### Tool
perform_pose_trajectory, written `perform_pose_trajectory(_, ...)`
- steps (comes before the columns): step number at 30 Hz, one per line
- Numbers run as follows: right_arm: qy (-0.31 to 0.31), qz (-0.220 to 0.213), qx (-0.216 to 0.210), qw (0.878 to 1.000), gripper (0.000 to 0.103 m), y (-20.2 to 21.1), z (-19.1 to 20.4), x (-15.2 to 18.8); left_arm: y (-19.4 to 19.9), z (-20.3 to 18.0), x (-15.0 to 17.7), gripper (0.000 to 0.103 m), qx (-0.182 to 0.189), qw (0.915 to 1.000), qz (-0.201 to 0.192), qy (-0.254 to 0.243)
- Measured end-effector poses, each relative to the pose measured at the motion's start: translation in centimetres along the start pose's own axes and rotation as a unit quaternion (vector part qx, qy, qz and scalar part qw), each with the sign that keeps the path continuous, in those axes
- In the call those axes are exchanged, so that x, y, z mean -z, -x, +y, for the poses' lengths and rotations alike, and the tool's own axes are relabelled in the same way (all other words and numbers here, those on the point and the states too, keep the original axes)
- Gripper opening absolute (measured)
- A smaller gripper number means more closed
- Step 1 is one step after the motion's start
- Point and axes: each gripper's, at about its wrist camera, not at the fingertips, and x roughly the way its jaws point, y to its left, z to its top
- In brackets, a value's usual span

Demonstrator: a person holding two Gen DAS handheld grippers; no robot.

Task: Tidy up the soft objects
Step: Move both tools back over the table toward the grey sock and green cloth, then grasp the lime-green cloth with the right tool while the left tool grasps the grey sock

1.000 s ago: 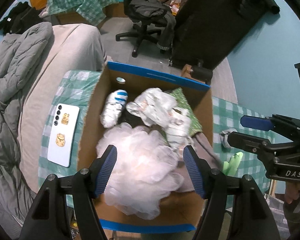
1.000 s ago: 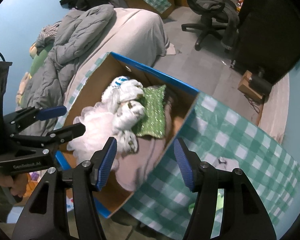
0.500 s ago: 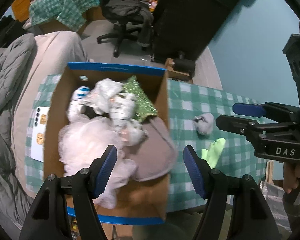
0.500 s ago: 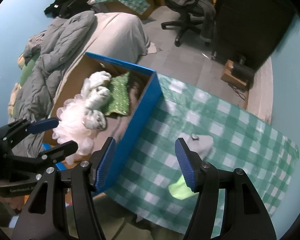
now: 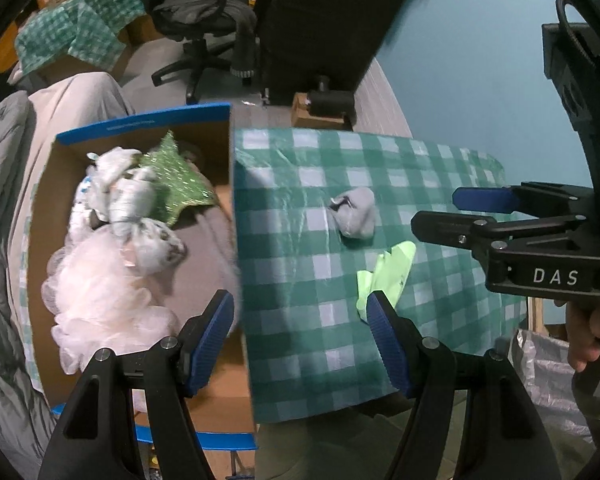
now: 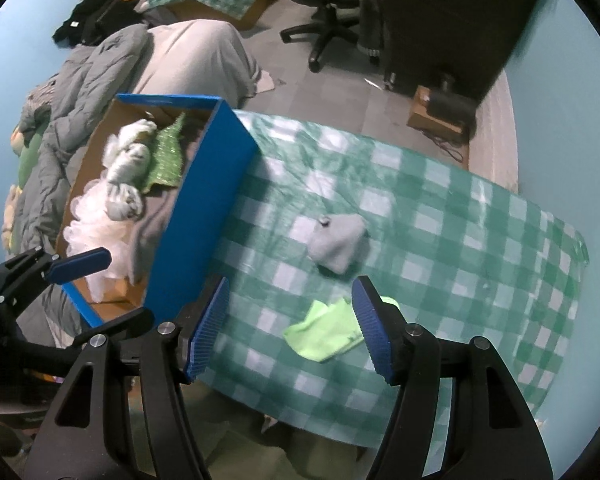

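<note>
box (image 6: 204, 216) left of both claws, filled | left claw (image 5: 300, 332) wide open, empty | right claw (image 6: 290, 326) wide open, empty, green cloth (image 6: 324, 336) between fingers below, grey sock (image 6: 338, 244) beyond | step: fetching next | next: descend, pinch cloth

White letters "DAS" — on the right tool's (image 5: 476, 216) black body.

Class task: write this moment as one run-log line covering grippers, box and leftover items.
left hand-held gripper: open, empty | right hand-held gripper: open, empty | box: holds soft items | on tablecloth: gray sock, green cloth
</note>
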Motion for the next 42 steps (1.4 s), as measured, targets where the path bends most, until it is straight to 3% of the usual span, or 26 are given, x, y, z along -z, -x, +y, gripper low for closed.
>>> perform_pose_trajectory(12, -0.052, 0.041, 0.031, 0.997, 0.065, -3.9, -5.7, 3.3, -4.1, -4.2, 0.9, 0.071, 0.005, 0.9983, 0.035, -0.046)
perform_pose_trajectory(19, -0.078, 0.058, 0.019, 0.995, 0.065, -6.2, -7.4, 4.6, -7.2, -5.1, 1.1, 0.071, -0.007, 0.9967, 0.051, -0.063)
perform_pose_trajectory(29, -0.101, 0.075, 0.008, 0.992, 0.065, -9.4, -7.4, 4.8, -10.0, -3.8, 1.6, 0.071, -0.006, 0.9977, 0.060, -0.029)
perform_pose_trajectory(42, -0.082, 0.101, 0.043, 0.991, 0.065, -13.4, -6.1, 5.4, -12.7, -3.1, 1.9, 0.072, -0.018, 0.9969, 0.077, -0.004)
